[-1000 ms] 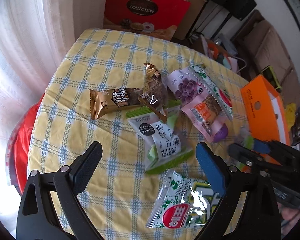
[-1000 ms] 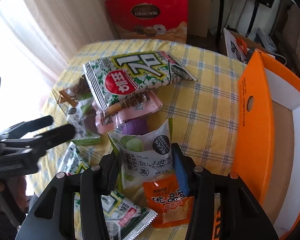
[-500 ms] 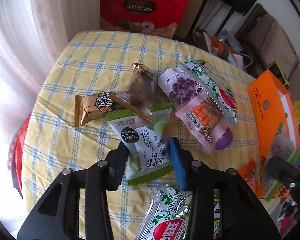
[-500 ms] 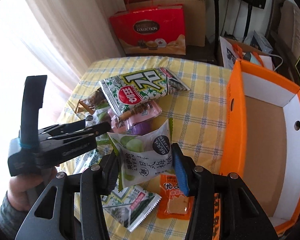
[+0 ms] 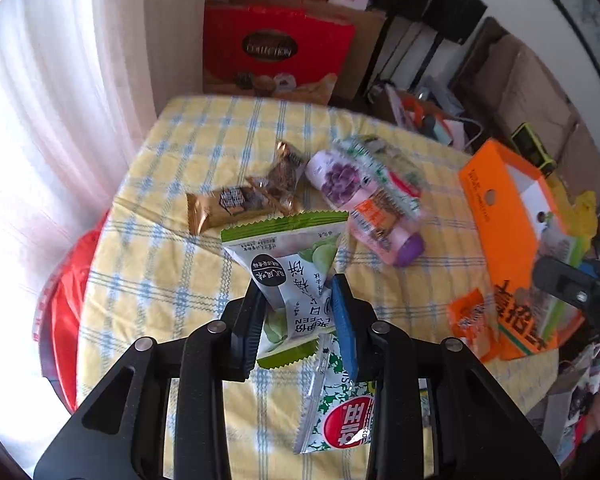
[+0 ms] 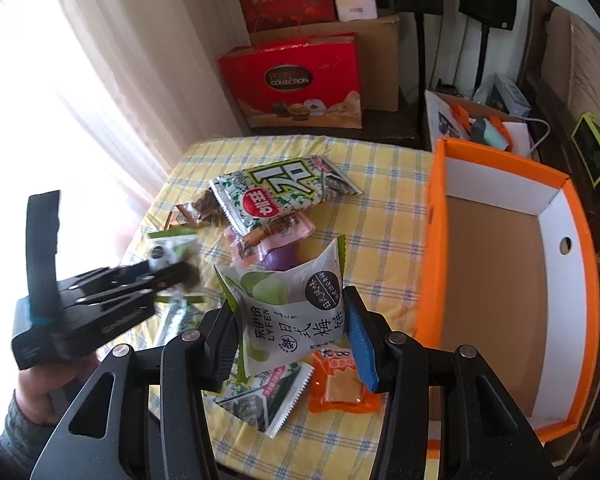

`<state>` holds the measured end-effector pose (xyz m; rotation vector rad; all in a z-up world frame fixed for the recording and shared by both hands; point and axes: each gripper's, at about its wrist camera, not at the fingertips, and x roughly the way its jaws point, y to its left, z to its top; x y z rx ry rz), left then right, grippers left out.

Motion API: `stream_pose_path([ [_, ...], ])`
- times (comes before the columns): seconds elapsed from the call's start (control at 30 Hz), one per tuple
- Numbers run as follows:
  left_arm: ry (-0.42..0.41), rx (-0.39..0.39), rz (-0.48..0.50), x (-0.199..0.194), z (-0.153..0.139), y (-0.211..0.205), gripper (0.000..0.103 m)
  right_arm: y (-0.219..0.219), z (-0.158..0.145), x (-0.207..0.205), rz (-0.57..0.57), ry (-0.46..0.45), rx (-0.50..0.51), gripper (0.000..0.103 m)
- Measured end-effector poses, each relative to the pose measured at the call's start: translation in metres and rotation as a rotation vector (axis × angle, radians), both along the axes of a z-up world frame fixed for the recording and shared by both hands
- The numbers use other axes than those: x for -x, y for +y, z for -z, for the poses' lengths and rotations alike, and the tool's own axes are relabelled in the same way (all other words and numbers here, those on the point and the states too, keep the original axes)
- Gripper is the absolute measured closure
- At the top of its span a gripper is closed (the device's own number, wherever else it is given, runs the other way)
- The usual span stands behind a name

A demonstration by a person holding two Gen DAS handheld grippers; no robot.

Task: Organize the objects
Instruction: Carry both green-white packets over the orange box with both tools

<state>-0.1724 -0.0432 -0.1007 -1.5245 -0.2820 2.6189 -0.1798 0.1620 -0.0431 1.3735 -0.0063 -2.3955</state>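
My left gripper [image 5: 296,320] is shut on a green-and-white plum snack pack [image 5: 288,264] and holds it above the yellow checked tablecloth [image 5: 172,264]. My right gripper [image 6: 292,336] is shut on a second green-and-white plum pack [image 6: 292,304], lifted beside the open orange box [image 6: 436,248]. The left gripper with its pack also shows in the right wrist view [image 6: 168,268]. The box interior is brown and bare in what shows of it.
On the table lie a green seaweed pack [image 6: 280,196], a pink grape snack pack [image 5: 340,176], a gold bar wrapper [image 5: 220,208], an orange snack pack [image 6: 340,384] and another seaweed pack [image 5: 340,412]. A red gift bag [image 6: 296,84] stands behind.
My left gripper closed on the green plum pack and lifted it off the table. My right gripper rose with its pack and moved back from the pile, beside the orange box.
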Motion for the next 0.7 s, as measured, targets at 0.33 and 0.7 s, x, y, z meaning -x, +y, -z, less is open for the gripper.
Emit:
stream_pose_path([
  [0.33, 0.100, 0.014, 0.061, -0.016, -0.059, 0.020, 0.073, 0.040, -0.021, -0.013, 0.081, 0.028, 0.013, 0.054],
  [0.7, 0.143, 0.005, 0.180, -0.023, -0.088, 0.090, 0.073, 0.093, -0.039, -0.028, 0.197, 0.073, 0.001, 0.054],
])
